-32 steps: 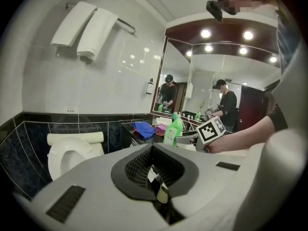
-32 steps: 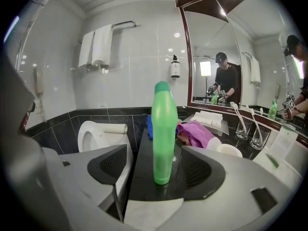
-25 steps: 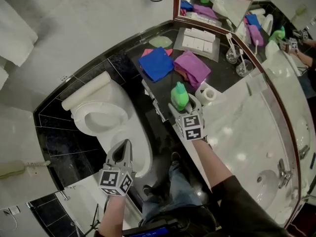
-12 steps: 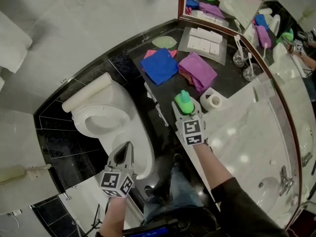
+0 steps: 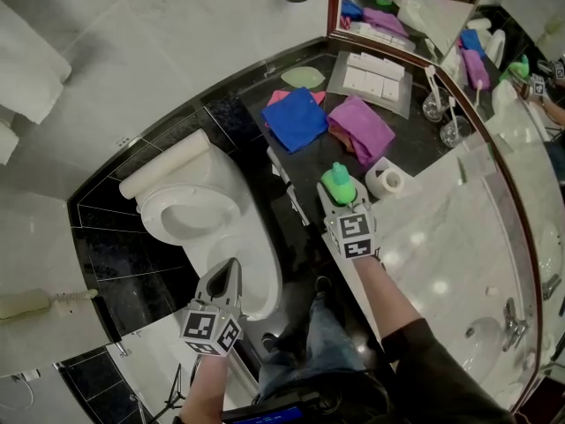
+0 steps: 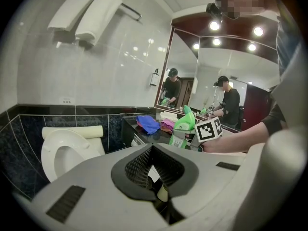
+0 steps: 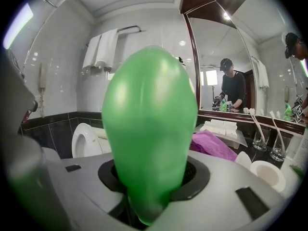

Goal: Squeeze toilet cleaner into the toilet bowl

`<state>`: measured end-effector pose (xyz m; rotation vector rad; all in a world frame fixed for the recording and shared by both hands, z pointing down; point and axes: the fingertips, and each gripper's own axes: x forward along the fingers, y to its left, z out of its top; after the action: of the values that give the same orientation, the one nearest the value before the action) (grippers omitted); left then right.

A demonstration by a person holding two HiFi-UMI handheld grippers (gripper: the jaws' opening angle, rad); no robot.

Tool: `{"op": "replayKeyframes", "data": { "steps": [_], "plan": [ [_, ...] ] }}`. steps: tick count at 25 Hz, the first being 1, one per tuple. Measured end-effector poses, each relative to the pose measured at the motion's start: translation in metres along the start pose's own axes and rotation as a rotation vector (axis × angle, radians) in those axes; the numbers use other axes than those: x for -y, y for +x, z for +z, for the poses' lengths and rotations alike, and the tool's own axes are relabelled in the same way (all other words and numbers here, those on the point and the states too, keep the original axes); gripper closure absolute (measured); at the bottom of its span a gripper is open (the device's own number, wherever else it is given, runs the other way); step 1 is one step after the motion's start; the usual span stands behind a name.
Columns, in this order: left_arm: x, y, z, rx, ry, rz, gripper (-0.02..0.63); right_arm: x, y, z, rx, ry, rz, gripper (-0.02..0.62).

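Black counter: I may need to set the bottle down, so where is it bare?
Bare: the dark strip between blue cloth and green bottle; the marble top right of the paper roll. Crowded at the back: purple cloth, tray, glasses.

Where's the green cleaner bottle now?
Head view, right of centre: the green cleaner bottle sits between the right hand-held gripper's jaws, which have just been closing on it, beside the toilet roll on the dark counter.
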<state>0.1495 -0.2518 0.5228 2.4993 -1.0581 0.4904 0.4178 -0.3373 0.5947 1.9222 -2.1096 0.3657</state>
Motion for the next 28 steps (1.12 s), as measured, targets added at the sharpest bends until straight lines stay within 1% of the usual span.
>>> {"op": "replayKeyframes", "data": {
  "steps": [3, 5, 7, 11, 14, 17, 19, 24, 28],
  "plan": [
    [-0.003, -0.012, -0.001, 0.012, -0.016, 0.0, 0.6, -0.007, -0.01, -0.001, -0.007, -0.007, 0.016, 0.41],
    [-0.002, -0.022, -0.001, 0.017, -0.02, -0.001, 0.6, -0.019, -0.02, 0.006, 0.001, -0.019, 0.043, 0.411],
    [-0.003, -0.035, -0.001, 0.03, -0.02, 0.0, 0.6, -0.034, -0.032, 0.013, 0.01, -0.041, 0.075, 0.411],
    [-0.006, -0.071, -0.002, 0.047, -0.017, -0.004, 0.6, -0.076, -0.061, 0.035, 0.026, -0.047, 0.158, 0.41],
    [-0.012, -0.106, -0.006, 0.057, -0.012, -0.005, 0.6, -0.115, -0.084, 0.049, 0.033, -0.08, 0.223, 0.41],
    [-0.023, -0.145, -0.014, 0.064, -0.01, 0.011, 0.6, -0.156, -0.11, 0.059, 0.048, -0.097, 0.296, 0.41],
    [-0.031, -0.173, -0.02, 0.083, -0.018, 0.014, 0.6, -0.187, -0.129, 0.065, 0.054, -0.093, 0.346, 0.41],
    [-0.046, -0.246, -0.032, 0.14, -0.015, -0.006, 0.6, -0.269, -0.181, 0.073, 0.049, -0.127, 0.439, 0.41],
    [-0.048, -0.3, -0.033, 0.18, 0.052, -0.053, 0.6, -0.333, -0.22, 0.077, 0.048, -0.147, 0.498, 0.41]
  ]
}}
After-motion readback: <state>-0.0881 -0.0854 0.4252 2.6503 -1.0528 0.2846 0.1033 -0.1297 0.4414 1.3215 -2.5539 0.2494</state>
